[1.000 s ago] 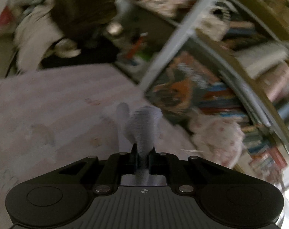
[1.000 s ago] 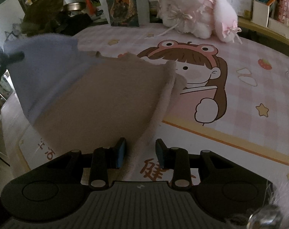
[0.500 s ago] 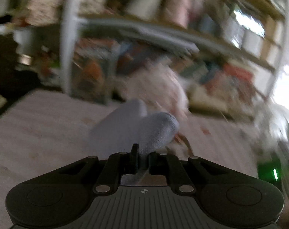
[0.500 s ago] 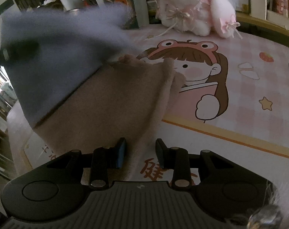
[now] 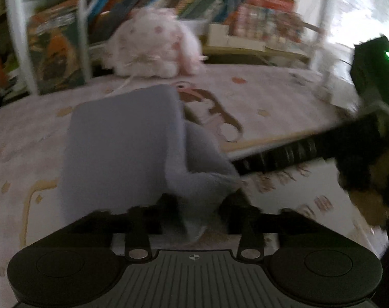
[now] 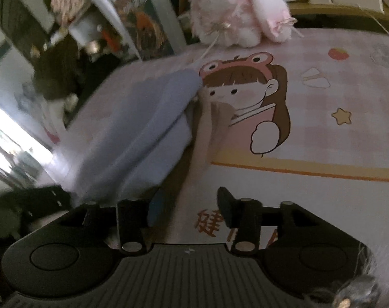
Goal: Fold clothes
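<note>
A grey-blue cloth [image 5: 122, 141] lies folded over on the cartoon-print table mat [image 5: 271, 102]. My left gripper [image 5: 199, 205] hovers at its near corner. Its jaws are opening, and the corner sits loose between the spread fingers. In the right wrist view the same grey-blue cloth [image 6: 143, 128] covers a beige layer [image 6: 207, 128] whose edge shows along its right side. My right gripper [image 6: 189, 202] is at the near edge, jaws opening, with the beige edge running between the fingers and not pinched. The right gripper's dark body [image 5: 310, 151] shows at the right of the left wrist view.
A pink-and-white plush toy [image 6: 235, 12] sits at the far edge of the mat [image 6: 322, 141]. Behind it stand shelves of books [image 5: 258, 12] and white shelf posts. The mat's left edge drops off toward a bright window area.
The left gripper carried the pinched grey-blue flap across and down onto the beige layer, then spread its jaws. The right gripper's jaws have widened off the cloth edge.
</note>
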Demonstrator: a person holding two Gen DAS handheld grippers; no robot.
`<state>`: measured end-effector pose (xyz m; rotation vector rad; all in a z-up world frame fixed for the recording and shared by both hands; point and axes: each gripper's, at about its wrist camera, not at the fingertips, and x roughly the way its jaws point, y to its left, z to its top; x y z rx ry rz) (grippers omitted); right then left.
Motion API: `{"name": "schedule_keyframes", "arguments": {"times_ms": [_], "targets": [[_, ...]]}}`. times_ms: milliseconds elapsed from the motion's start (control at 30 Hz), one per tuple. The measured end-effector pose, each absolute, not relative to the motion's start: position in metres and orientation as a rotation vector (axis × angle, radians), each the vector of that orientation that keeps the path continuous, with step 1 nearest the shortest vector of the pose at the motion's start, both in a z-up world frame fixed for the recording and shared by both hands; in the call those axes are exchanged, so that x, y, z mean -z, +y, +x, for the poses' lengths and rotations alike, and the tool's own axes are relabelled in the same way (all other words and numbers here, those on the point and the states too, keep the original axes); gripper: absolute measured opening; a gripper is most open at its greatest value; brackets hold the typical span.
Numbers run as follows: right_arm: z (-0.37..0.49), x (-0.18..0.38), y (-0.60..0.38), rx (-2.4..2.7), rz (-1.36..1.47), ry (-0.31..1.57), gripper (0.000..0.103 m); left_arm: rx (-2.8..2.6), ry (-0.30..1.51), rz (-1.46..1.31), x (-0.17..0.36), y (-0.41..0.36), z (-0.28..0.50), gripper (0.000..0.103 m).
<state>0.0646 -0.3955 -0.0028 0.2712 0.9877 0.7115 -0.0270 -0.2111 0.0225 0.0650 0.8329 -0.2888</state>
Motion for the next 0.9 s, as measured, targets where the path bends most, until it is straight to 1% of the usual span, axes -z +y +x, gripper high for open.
{"name": "schedule_keyframes", "arguments": {"times_ms": [67,133,300,367,467,533,667,733,767,800,867,900], "targets": [[0.068,-0.002,-0.403,-0.729,0.347,0.998,0.055,0.340,0.812,0.052,-0.034,-0.206,-0.036,0.066],[0.071,-0.006,-0.409,-0.743,0.414,1.008,0.064,0.358,0.782,0.009,-0.048,-0.193,-0.045,0.068],[0.071,-0.016,-0.409,-0.745,0.434,1.013,0.068,0.352,0.669,-0.189,-0.084,-0.151,-0.056,0.068],[0.071,-0.018,-0.407,-0.761,0.444,1.014,0.069,0.294,0.622,-0.243,-0.086,-0.135,-0.054,0.068],[0.073,-0.017,-0.404,-0.787,0.498,1.026,0.073,0.114,0.639,-0.288,-0.068,-0.116,-0.040,0.068],[0.077,-0.014,-0.400,-0.798,0.554,1.043,0.080,0.056,0.681,-0.283,-0.051,-0.112,-0.032,0.068],[0.092,0.003,-0.379,-0.797,0.661,1.107,0.081,0.071,0.791,-0.173,-0.019,-0.128,-0.028,0.068],[0.100,0.012,-0.370,-0.765,0.709,1.133,0.081,0.066,0.795,-0.107,-0.010,-0.140,-0.033,0.067],[0.104,0.016,-0.365,-0.741,0.716,1.139,0.080,0.065,0.809,-0.099,-0.007,-0.142,-0.034,0.067],[0.108,0.020,-0.360,-0.716,0.723,1.145,0.076,0.065,0.824,-0.094,-0.004,-0.144,-0.035,0.067],[0.111,0.019,-0.350,-0.696,0.670,1.117,0.061,0.068,0.832,-0.073,-0.002,-0.146,-0.037,0.067],[0.111,0.016,-0.343,-0.686,0.609,1.100,0.045,0.068,0.832,-0.066,-0.002,-0.146,-0.037,0.067]]}}
